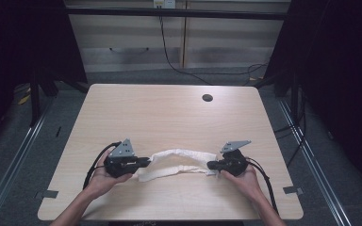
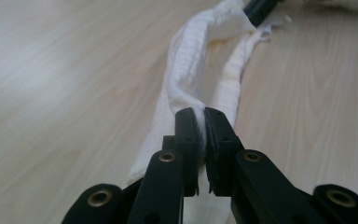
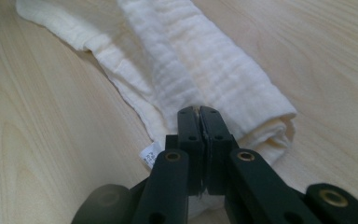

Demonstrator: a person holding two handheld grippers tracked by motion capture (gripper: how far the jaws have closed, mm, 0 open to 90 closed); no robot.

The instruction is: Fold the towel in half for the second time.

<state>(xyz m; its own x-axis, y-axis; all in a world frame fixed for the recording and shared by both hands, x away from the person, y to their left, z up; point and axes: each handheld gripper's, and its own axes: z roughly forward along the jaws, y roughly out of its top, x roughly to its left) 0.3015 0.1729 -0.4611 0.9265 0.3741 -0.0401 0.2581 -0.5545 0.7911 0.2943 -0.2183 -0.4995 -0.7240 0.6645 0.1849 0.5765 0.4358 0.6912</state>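
- Near the front edge of the wooden table, a white cloth lies bunched in a long band between the two grippers.
- The left gripper pinches the cloth's left end, jaws pressed onto the fabric.
- The right gripper is clamped on the right end, beside a small tag.

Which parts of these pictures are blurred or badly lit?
High view: dark sides, table evenly lit. Left gripper view: cloth sharp near the left tool, far tabletop soft, pale glare upper left. Right gripper view: right tool sharp, bottom-left corner blurred.
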